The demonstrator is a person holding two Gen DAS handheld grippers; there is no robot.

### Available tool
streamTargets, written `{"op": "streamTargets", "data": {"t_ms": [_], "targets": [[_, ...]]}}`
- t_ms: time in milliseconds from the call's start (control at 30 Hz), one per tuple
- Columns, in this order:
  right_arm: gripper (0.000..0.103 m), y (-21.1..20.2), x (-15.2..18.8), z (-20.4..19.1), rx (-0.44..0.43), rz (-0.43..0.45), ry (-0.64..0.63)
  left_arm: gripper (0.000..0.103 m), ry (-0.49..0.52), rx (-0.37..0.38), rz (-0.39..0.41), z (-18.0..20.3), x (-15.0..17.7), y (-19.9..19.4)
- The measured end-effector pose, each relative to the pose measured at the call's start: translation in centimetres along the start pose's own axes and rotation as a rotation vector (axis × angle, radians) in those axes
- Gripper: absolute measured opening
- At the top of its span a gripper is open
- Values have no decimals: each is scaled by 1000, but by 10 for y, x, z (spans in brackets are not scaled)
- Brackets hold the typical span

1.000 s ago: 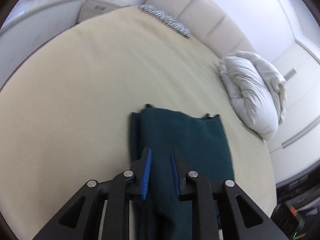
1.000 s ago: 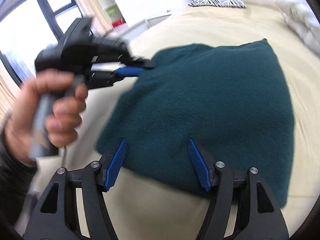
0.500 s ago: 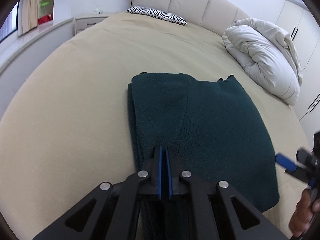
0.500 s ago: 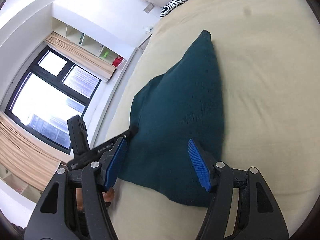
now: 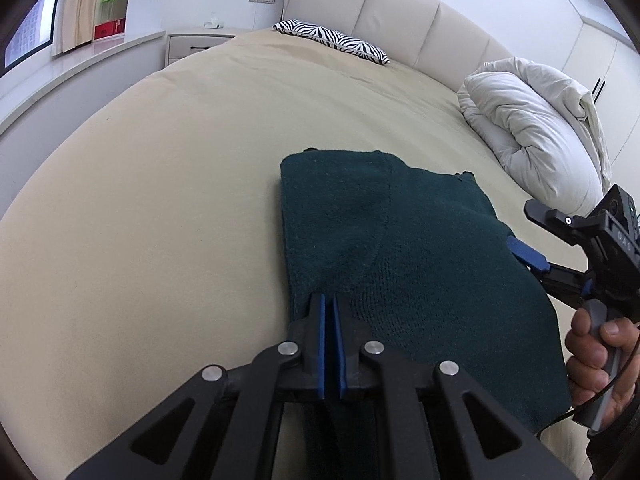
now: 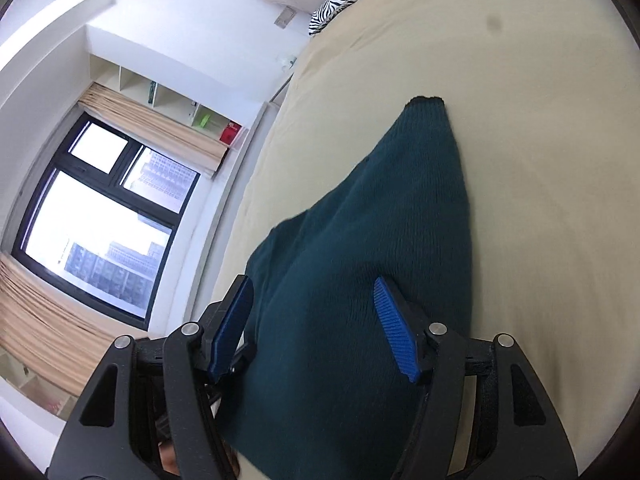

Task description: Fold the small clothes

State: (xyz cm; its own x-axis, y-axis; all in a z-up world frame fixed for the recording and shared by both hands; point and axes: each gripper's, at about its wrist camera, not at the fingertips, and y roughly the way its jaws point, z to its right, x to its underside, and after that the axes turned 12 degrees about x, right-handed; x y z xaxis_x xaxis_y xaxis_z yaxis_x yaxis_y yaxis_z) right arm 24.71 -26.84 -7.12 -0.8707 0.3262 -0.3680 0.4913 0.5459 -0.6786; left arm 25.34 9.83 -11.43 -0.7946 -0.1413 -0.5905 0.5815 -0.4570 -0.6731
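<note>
Folded sweater on the bed

The teal sweater [image 5: 400, 248] lay on the beige bed [image 5: 160, 184]. Left hand-held gripper [image 5: 329, 312] was clamped on its near edge; right hand-held gripper [image 6: 312, 320] hung spread wide over its right side, gripping nothing.

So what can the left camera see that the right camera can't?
Only the left wrist view shows the white duvet, the headboard and the hand holding the right tongs. Only the right wrist view shows the window and curtains. Both show the green sweater, the beige bed and the zebra pillow.
</note>
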Motion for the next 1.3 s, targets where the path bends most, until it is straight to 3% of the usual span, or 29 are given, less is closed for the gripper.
{"op": "streamTargets", "data": {"t_ms": [100, 200, 233, 333, 433, 533, 633, 667, 700, 767, 900, 1033, 1100, 1233, 1300], "targets": [[57, 12, -12, 9, -5, 21, -23, 11, 8, 0, -9, 0, -2, 1], [36, 15, -24, 29, -7, 8, 45, 10, 10, 19, -5, 0, 1, -4], [34, 14, -27, 34, -3, 5, 72, 10, 6, 27, 0, -1, 2, -7], [41, -8, -28, 32, 105, 35, 89, 12, -10, 26, 20, 3, 4, -22], [41, -33, 2, 17, -75, -2, 52, 17, 19, 21, 43, 17, 12, -36], [41, -38, 46, 5, -159, -80, -38, 22, 83, -16, 22, 26, 27, -33], [46, -12, 80, 15, -77, -182, -69, 25, 35, 0, 5, 12, 29, -29], [46, -8, 86, 20, -79, -190, -61, 40, 32, -18, -1, 10, 28, -29], [44, -9, 91, 27, -113, -166, -40, 46, 27, -31, -19, 6, 28, -27], [44, -16, 97, 31, -115, -164, -33, 48, -4, 6, -18, -2, 29, -28], [44, -44, 105, 23, -25, -179, -87, 45, -20, 7, 28, 7, 23, -48], [47, -70, 87, 6, -64, -101, -140, 44, 43, -4, 98, 32, 4, -67], [49, -69, 60, -1, -82, -63, -136, 44, 86, 23, 112, 45, -12, -64], [50, -42, 8, -7, -73, -43, -121, 44, 162, 82, 78, 62, -42, -23], [50, -25, -11, -7, -77, -56, -67, 44, 138, 95, 33, 54, -55, 3]]}}
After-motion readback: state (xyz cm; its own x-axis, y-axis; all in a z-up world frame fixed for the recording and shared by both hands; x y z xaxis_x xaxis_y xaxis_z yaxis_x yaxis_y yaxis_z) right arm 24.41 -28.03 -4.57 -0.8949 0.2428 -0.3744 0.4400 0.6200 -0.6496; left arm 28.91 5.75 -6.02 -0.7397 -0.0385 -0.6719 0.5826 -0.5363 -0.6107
